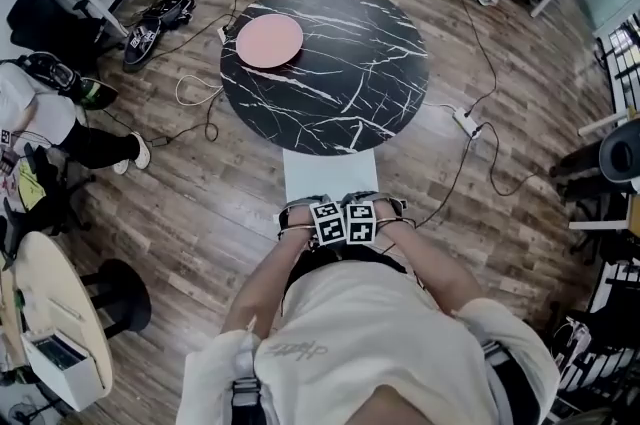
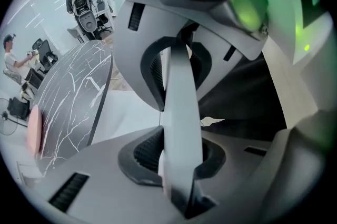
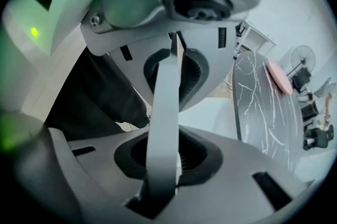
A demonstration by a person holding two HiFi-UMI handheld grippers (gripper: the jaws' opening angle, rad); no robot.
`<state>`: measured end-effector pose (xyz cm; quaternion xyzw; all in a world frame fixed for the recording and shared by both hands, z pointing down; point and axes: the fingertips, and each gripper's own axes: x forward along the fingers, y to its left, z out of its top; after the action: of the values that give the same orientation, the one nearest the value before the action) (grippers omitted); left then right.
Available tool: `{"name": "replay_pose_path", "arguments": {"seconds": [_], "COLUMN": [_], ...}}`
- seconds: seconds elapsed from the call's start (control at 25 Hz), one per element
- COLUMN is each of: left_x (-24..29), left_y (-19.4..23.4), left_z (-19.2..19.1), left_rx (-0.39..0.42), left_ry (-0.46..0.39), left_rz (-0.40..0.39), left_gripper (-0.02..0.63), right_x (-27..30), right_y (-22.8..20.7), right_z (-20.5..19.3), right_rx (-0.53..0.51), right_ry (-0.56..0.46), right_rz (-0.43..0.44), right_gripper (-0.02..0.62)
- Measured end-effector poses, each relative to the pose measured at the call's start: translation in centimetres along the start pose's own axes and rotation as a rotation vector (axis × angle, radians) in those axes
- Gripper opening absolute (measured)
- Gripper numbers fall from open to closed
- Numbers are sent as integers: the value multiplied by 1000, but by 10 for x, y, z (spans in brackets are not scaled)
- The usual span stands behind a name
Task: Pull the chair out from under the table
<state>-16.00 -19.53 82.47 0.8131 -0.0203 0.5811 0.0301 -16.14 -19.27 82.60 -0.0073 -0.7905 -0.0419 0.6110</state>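
A white chair [image 1: 330, 175] stands with its seat partly under the round black marble table [image 1: 330, 63]. Its thin white backrest [image 2: 179, 107] runs edge-on between the jaws of my left gripper [image 2: 178, 128], whose ribbed pads [image 2: 152, 150] press on it from both sides. In the right gripper view the same backrest [image 3: 164, 101] is clamped in my right gripper [image 3: 164, 123]. From the head view the left gripper [image 1: 312, 213] and the right gripper [image 1: 377, 211] sit side by side on the chair's near edge, marker cubes touching, both pointing steeply down.
A pink plate [image 1: 268, 41] lies on the table's left part. Cables and a power strip [image 1: 468, 121] lie on the wooden floor. A seated person [image 1: 60, 123] is at the left, a beige table [image 1: 50, 303] and black stool [image 1: 122, 293] near left, chairs at the right.
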Motion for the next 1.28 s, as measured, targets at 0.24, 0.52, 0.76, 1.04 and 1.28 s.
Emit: {"name": "replay_pose_path", "arguments": {"seconds": [0.24,0.52,0.76,1.04,1.28], "left_x": [0,3,5,8,13], "left_y": [-5,-27,-54,-76,-96], "left_z": [2,15,32,38,50], "left_rx": [-40,-124,-253,-330,-395], "left_ry": [2,-18,-30,-17,-13], "left_rz": [-20,-45,-17,28,45], "left_gripper": [87,92,94,94,92], "right_x": [-3,-9,-18,-24,-27], "right_y": [5,28,54,76,95], "right_z": [-2,-13,-30,-37,-49], "right_rx": [3,-44,-166,-221,-318], "right_ry": [-9,-2,9,-13,-12], "right_rz": [30,99,145,171,199], "right_gripper": [83,83,84,87,87]}}
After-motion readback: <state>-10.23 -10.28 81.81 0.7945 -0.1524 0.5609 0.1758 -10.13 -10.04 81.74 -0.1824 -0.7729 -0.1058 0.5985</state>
